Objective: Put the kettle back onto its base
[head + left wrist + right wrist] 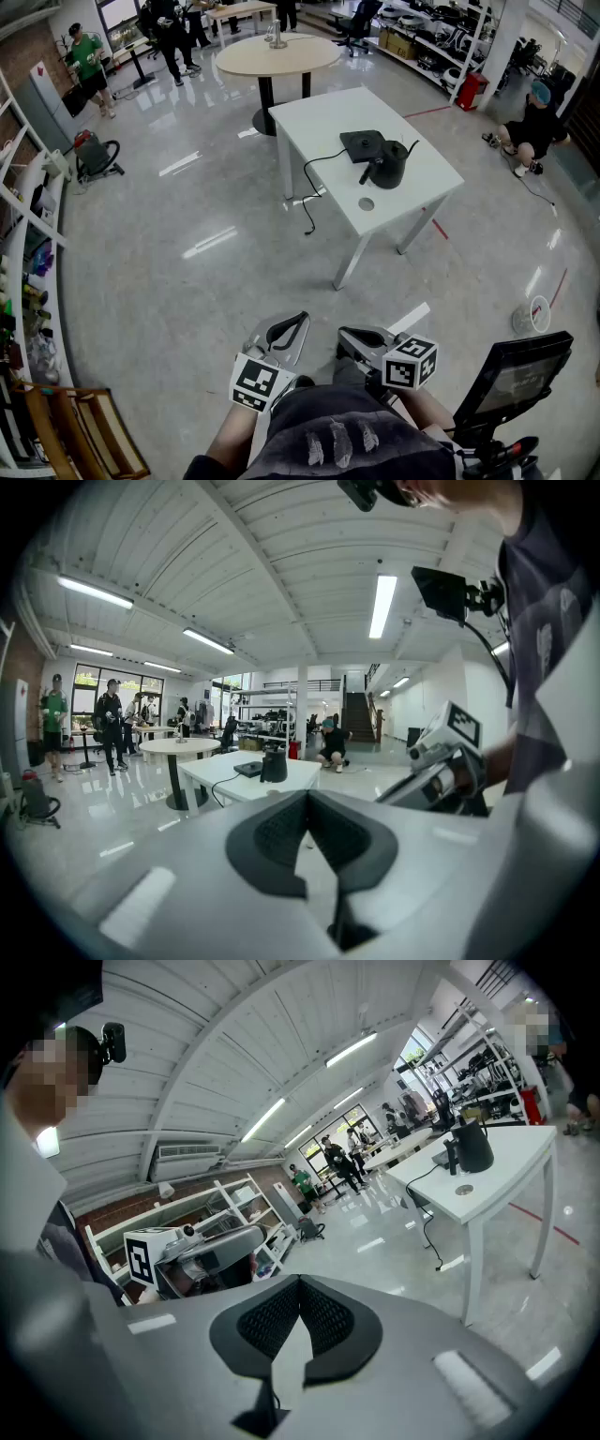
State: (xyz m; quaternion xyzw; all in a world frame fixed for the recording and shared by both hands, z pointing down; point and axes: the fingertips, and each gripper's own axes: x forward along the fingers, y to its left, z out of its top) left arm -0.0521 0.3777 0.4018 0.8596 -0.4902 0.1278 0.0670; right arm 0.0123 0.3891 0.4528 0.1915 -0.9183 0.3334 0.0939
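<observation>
A black kettle (388, 164) stands on a white table (328, 112), right beside its flat black base (362, 144), not on it. The base's cord (311, 187) hangs off the table's near edge. Both grippers are held low, close to the person's body and far from the table. My left gripper (291, 328) is shut with nothing in it, and so is my right gripper (356, 337). From the left gripper (307, 795) the kettle (273, 763) shows small and distant. From the right gripper (300, 1281) the kettle (473, 1147) stands at the table's far end.
A small round disc (366, 203) lies on the table near the kettle. A round table (277, 54) stands behind. Shelves (23, 281) line the left wall. A monitor (514, 375) is at my right. A person (532, 122) crouches at far right; others stand at the back left.
</observation>
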